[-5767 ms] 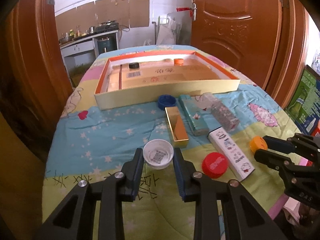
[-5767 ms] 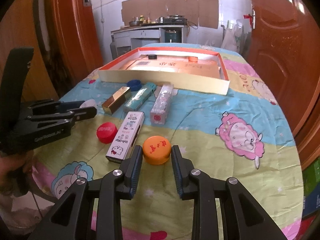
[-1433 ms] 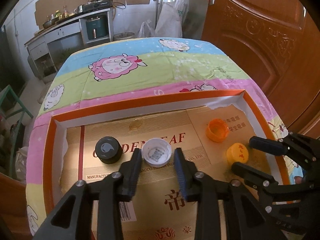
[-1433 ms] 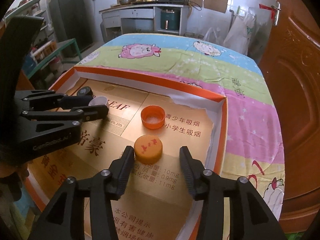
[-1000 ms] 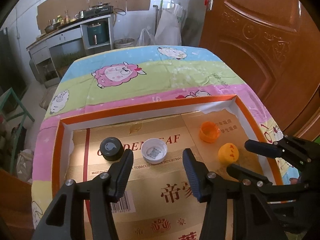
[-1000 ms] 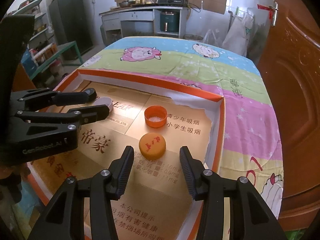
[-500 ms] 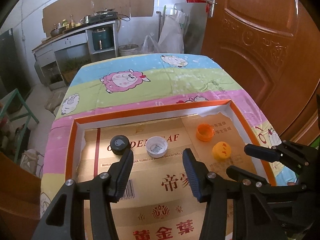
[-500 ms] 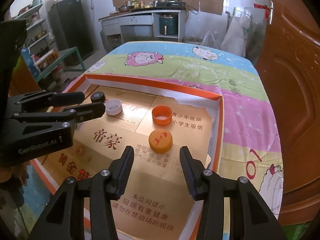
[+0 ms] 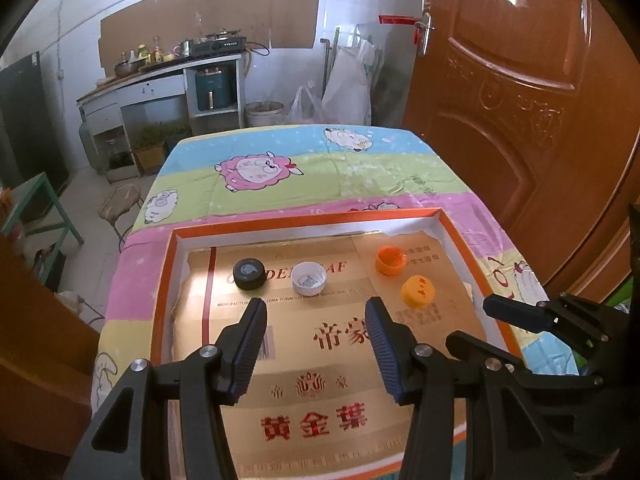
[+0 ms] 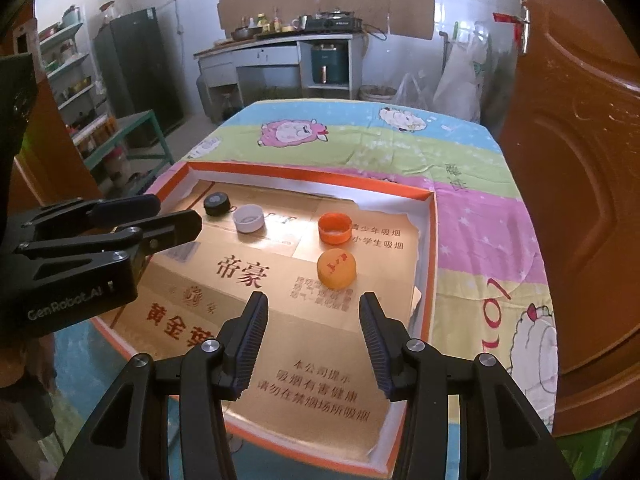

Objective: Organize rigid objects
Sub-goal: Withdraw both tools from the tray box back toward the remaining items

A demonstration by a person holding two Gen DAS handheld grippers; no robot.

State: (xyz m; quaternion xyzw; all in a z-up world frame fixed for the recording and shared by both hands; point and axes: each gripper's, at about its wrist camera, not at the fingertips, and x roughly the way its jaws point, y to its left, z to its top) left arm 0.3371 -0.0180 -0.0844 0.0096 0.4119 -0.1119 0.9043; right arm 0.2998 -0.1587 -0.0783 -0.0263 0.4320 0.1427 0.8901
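Observation:
A shallow orange-rimmed box (image 9: 168, 264) (image 10: 430, 240) lies on the cartoon cloth. In it lie a black cap (image 9: 249, 274) (image 10: 216, 203), a white cap (image 9: 308, 278) (image 10: 249, 218), an upturned orange cap (image 9: 390, 260) (image 10: 334, 228) and a yellow-orange cap (image 9: 417, 290) (image 10: 337, 269). My left gripper (image 9: 316, 344) is open and empty, held above the box, nearer than the white cap. My right gripper (image 10: 314, 338) is open and empty, above the box nearer than the yellow-orange cap. Each gripper shows in the other's view (image 9: 516, 328) (image 10: 160, 216).
A brown wooden door (image 9: 520, 100) stands close on the right of the table. The cloth (image 9: 304, 168) runs on beyond the box to the far table edge. A green stool (image 9: 36, 208) and kitchen counter (image 9: 168, 80) stand farther off on the left.
Both grippers let go of their caps inside the box, opened, and have drawn back and up. The white and yellow-orange caps stay where they were set down.

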